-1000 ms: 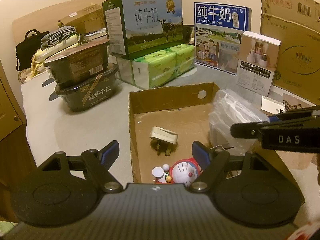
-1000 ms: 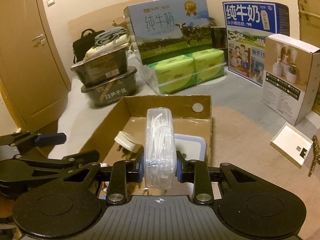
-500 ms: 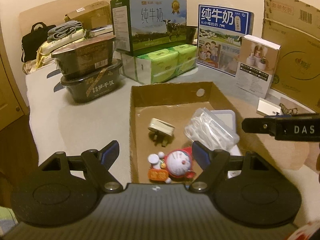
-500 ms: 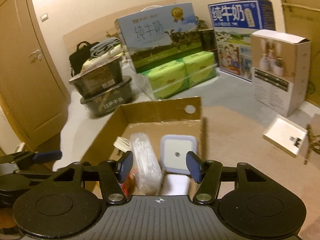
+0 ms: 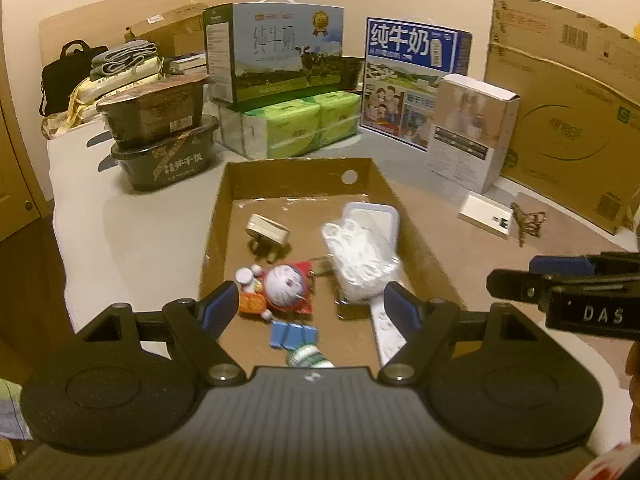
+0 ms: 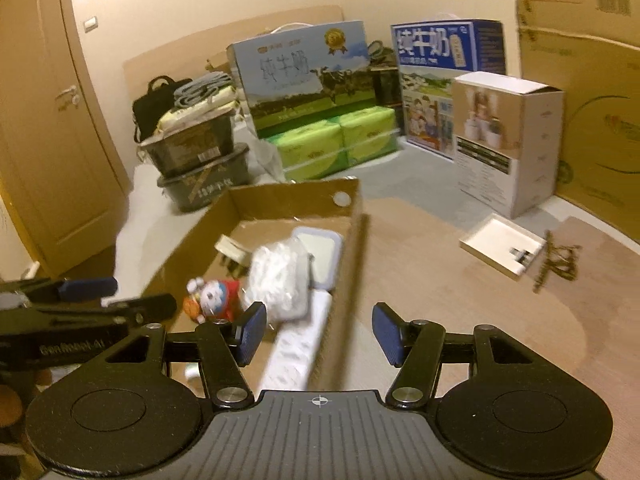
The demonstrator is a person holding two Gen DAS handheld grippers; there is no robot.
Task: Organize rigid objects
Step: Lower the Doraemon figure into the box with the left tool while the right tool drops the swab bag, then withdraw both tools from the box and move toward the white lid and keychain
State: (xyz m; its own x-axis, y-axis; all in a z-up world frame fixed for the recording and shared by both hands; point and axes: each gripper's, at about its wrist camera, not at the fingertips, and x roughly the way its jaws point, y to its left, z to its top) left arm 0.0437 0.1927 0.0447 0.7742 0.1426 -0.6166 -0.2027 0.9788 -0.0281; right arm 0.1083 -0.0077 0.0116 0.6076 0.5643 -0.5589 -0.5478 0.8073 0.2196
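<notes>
The left tool [image 5: 310, 304] hovers at the lower centre of the left wrist view with its blue-padded jaws spread and nothing between them, above the near end of the shallow brown cardboard box [image 5: 236, 216]. The right tool [image 6: 318, 336], at the lower centre of the right wrist view, is likewise spread and empty, straddling the box's right wall. Inside the box lie the clear plastic pack of white floss picks [image 5: 360, 254], resting partly on a pale square lidded container [image 5: 380, 216]; a white plug adapter [image 5: 267, 233] in the middle; a round blue-and-white cartoon cat figure in red [image 5: 285, 285]; a small blue clip-like piece [image 5: 293, 336]; a white power strip [image 5: 390, 334] along the right side; and a green-capped bottle [image 5: 309, 359], mostly hidden. A flat white box [image 6: 502, 247] and a brown tangled item [image 6: 558, 258] lie on the surface at the right of the frame, well apart from the cardboard box; they appear to be what is left to collect. Risks: the floss pack, propped on the container, may slide if the box is knocked; the right tool's left finger could catch the thin cardboard wall while moving away and shift the box.
</notes>
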